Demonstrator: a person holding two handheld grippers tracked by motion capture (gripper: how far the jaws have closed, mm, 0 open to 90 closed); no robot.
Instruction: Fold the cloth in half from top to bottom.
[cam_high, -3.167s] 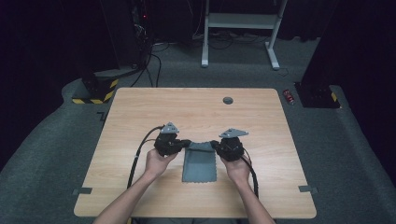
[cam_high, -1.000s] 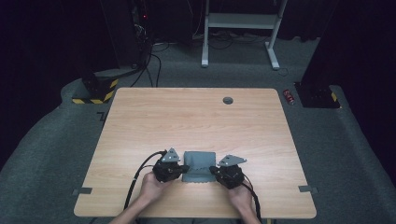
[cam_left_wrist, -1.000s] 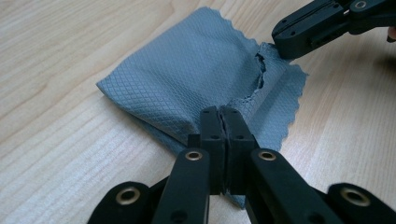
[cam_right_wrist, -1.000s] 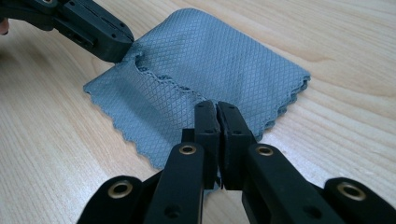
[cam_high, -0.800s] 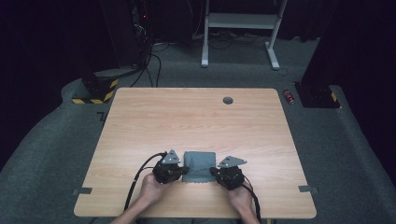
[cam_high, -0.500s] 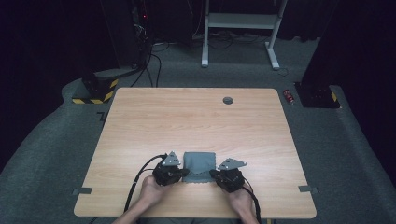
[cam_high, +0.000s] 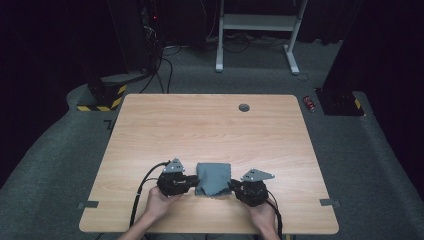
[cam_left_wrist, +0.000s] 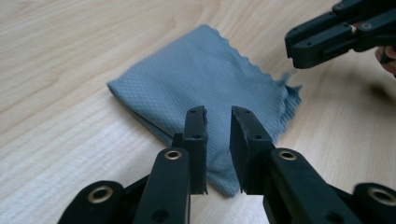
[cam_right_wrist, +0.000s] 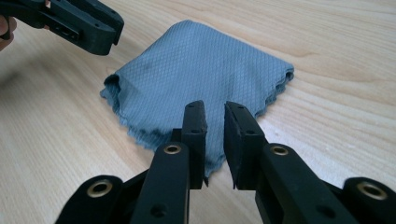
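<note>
A grey-blue cloth (cam_high: 214, 177), folded into a small square, lies flat on the wooden table (cam_high: 200, 125) near its front edge. My left gripper (cam_high: 194, 181) sits at the cloth's left side and my right gripper (cam_high: 233, 186) at its right side, both pointing inward. In the left gripper view the cloth (cam_left_wrist: 201, 79) lies under the left gripper (cam_left_wrist: 218, 112), whose jaws stand a little apart with nothing pinched; the right gripper (cam_left_wrist: 299, 46) shows at the far corner. The right gripper view has the cloth (cam_right_wrist: 201, 70) below the right gripper (cam_right_wrist: 215, 107), jaws likewise apart.
A small dark round grommet (cam_high: 244, 107) sits near the table's far edge. Tape strips (cam_high: 85, 205) mark the front corners. A white desk frame (cam_high: 255, 22) and cables stand on the floor beyond, with a red object (cam_high: 310, 102) by the right corner.
The cloth, longer 3.2 s ago, is now folded in half toward the person. Over the last second both grippers have eased slightly back from the cloth's near edge.
</note>
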